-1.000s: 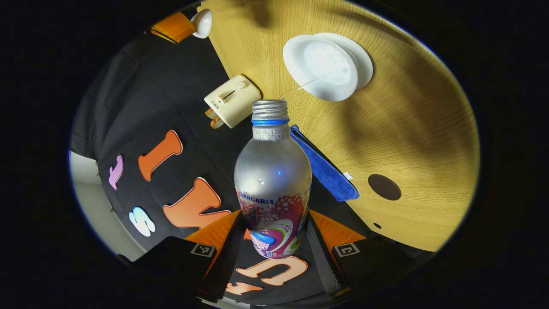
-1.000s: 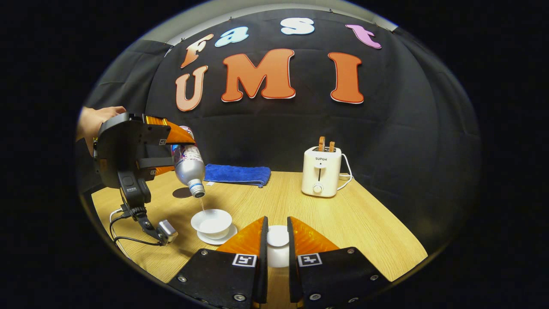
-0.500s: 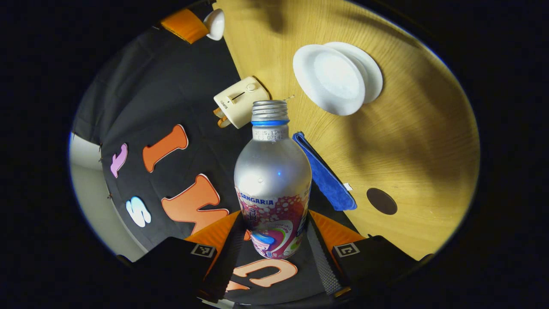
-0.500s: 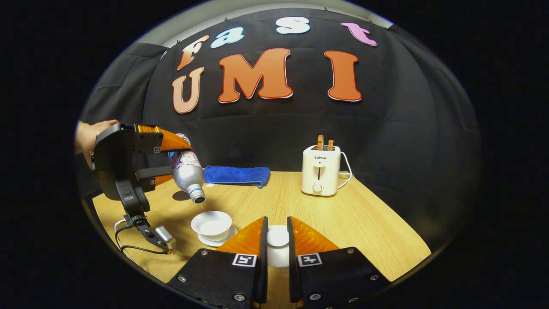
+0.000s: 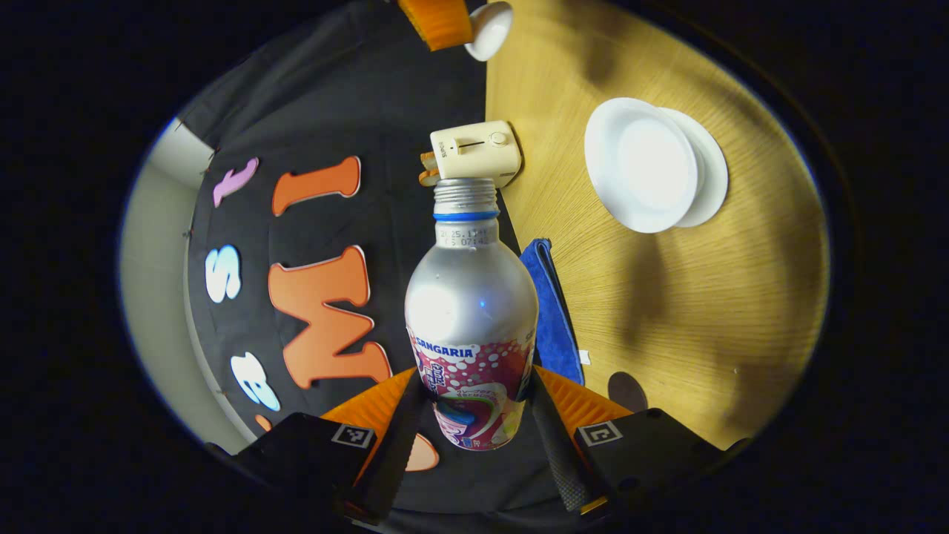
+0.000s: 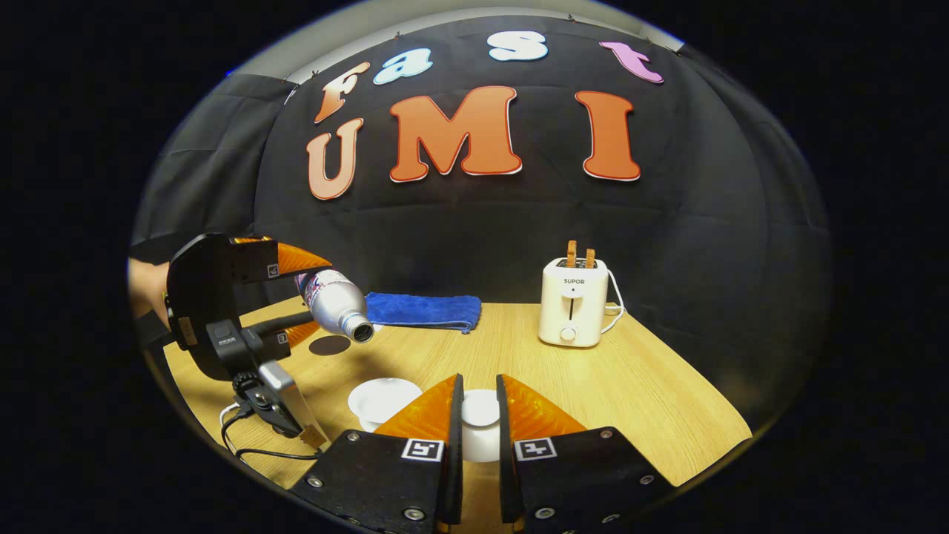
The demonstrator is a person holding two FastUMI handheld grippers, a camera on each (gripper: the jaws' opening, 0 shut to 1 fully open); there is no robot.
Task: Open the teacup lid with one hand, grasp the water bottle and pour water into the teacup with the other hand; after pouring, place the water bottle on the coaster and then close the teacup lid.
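Spanning the scene, wooden table (image 6: pixel 593 386) is the reference; toaster (image 6: pixel 569 313) at its back right, blue towel (image 6: pixel 422 310) at back left; left gripper (image 5: pixel 474 415) clamps both fingers on the water bottle (image 5: pixel 471 326), held tilted and uncapped above the table's left side; teacup (image 6: pixel 384 399) open on its saucer, below the bottle's mouth; right gripper (image 6: pixel 479 419) squeezes the teacup lid (image 6: pixel 480 434), lifted near the table's front; dark coaster (image 6: pixel 329 345) left, just behind the teacup.
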